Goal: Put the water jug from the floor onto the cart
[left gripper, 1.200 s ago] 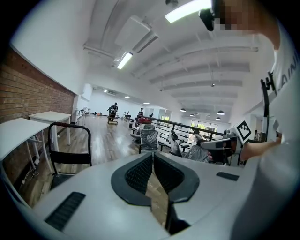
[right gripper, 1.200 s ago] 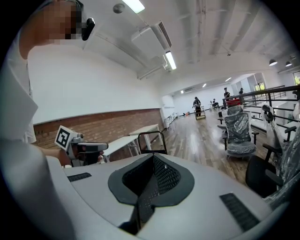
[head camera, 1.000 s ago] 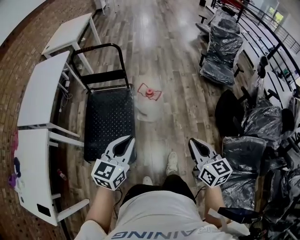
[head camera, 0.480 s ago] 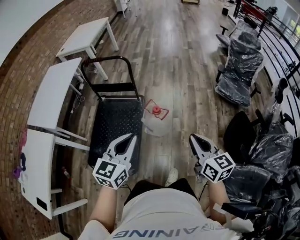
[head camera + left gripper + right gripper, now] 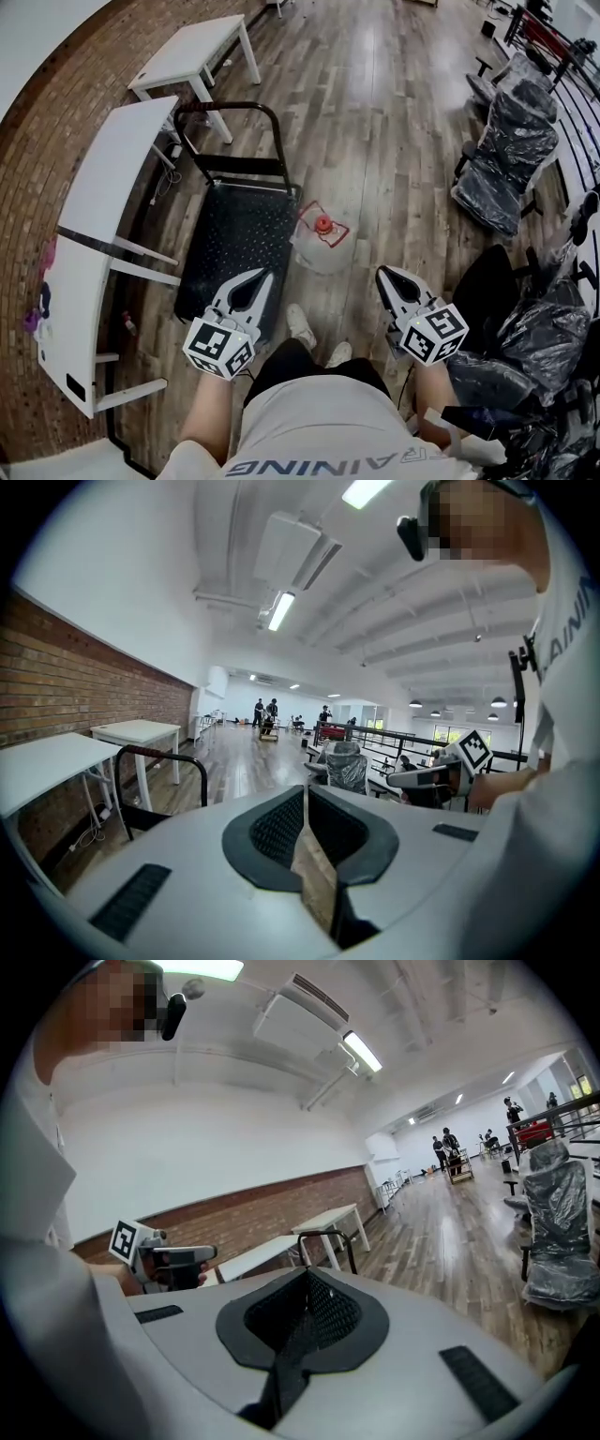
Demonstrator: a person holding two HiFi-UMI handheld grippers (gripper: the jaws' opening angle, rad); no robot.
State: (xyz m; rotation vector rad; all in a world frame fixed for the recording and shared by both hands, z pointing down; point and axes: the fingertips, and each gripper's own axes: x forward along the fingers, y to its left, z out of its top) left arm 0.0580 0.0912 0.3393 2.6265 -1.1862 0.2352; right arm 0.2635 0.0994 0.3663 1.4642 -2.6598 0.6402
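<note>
**Head view.**
- Water jug [image 5: 322,246]: clear, red cap, upright on the wooden floor [image 5: 394,131]. It stands at 12 o'clock from the person, just beside the cart's right edge near the handle end, and is not on the deck.
- Cart [image 5: 234,246]: black flat deck with nothing on it and a black hoop handle at its far end, at 11 o'clock from the person.
- Left claw [image 5: 262,275]: held low over the near end of the cart deck, tips pressed together, nothing pinched.
- Right claw [image 5: 382,274]: at 1 o'clock over bare floor, well apart from the jug, tips pressed together, nothing pinched.
- White bench [image 5: 105,202]: along the brick wall at 9 o'clock, with a second, smaller bench [image 5: 192,52] at 11 o'clock beyond it.
- Plastic-wrapped chairs [image 5: 511,155]: a row from 1 to 3 o'clock.

**Left gripper view.**
- The left claw's jaws meet along one seam, with nothing between them.
- The cart handle shows at 9 o'clock and the right claw at 3 o'clock.
- The jug is out of sight.

**Right gripper view.**
- The right claw's jaws are closed on each other and hold nothing.
- The left claw shows at 9 o'clock, the cart handle and benches at 12 o'clock, and a wrapped chair at 3 o'clock.
- The jug is out of sight.
</note>
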